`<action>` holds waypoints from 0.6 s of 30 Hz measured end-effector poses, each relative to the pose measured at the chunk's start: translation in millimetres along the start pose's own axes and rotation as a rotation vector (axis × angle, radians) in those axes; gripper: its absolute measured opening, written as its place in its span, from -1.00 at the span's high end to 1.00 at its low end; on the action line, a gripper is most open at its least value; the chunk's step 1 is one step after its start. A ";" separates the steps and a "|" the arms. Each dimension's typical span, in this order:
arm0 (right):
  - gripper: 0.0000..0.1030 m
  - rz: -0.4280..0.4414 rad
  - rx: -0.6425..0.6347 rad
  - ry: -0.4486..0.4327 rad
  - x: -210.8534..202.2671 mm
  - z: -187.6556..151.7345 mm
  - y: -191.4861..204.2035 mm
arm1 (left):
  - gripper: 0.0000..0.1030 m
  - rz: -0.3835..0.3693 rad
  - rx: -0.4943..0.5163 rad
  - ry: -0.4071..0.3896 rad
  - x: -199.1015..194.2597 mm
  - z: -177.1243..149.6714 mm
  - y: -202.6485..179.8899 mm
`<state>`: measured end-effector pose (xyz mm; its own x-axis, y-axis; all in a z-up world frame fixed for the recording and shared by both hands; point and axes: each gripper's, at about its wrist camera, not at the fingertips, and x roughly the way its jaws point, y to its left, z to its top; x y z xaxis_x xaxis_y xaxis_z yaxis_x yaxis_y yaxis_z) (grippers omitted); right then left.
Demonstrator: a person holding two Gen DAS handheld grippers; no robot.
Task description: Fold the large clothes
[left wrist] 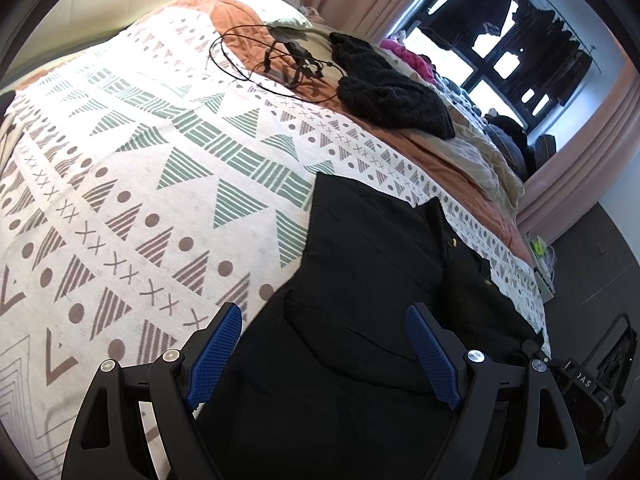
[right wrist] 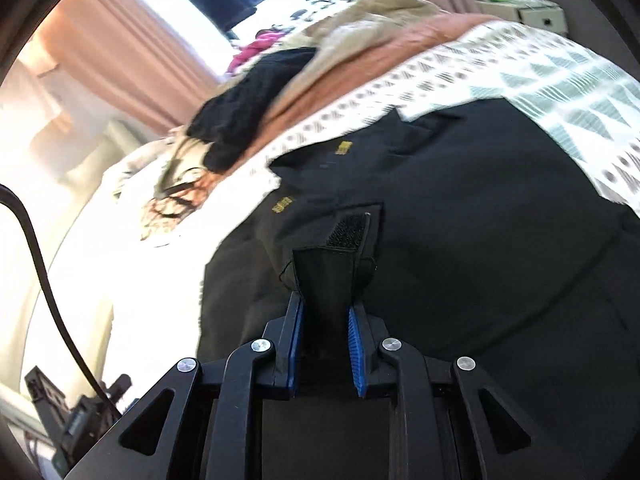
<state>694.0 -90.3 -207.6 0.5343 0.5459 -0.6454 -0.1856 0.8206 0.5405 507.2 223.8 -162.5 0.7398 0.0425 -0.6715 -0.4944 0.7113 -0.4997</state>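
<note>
Left wrist view showed the black jacket (left wrist: 360,280) lying on the near right part of the bed (left wrist: 120,184), spread over a patterned blanket (left wrist: 168,168) with triangles, dots and crosses. It looked partly arranged, with a panel and collar edge laid over the body, but no compact fold was visible. The left gripper (left wrist: 324,356) hung just above the jacket with its blue pads wide apart and nothing between them.

Right wrist view, somewhat blurred, showed the right gripper (right wrist: 324,320) closed on a black cuff tab (right wrist: 328,272) of the jacket, a strip of hook-and-loop fastener (right wrist: 350,230) showing just beyond the pads. Small yellow labels (right wrist: 343,147) marked the garment farther off.

Judging by this, the task was at an early stage: one sleeve end was held, probably to be carried across the body, and the main folds were left to make.

Farther up the bed lay a black knitted garment (left wrist: 388,88), a tangle of black cable (left wrist: 272,60), and an orange quilt (left wrist: 240,16).
</note>
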 end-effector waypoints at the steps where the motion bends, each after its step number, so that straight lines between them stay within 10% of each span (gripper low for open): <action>1: 0.60 0.015 -0.008 -0.002 5.1 -1.0 12.9 | -0.65 0.004 -0.009 -0.002 -0.9 1.1 3.1; 6: 0.62 0.197 0.020 0.061 32.8 -11.9 60.2 | -0.65 0.018 -0.058 -0.018 -5.9 7.8 20.1; 9: 0.28 0.298 0.069 0.083 39.1 -32.6 78.8 | -0.65 0.022 -0.054 -0.024 -7.2 8.5 21.7; 18: 0.24 0.190 0.144 0.014 26.6 -49.3 45.1 | -0.64 0.012 0.016 -0.004 3.6 -1.8 5.5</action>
<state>659.2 -30.3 -227.0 0.4890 0.6913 -0.5319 -0.1618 0.6711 0.7235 506.3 226.6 -168.7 0.7359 0.0535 -0.6750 -0.4956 0.7219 -0.4830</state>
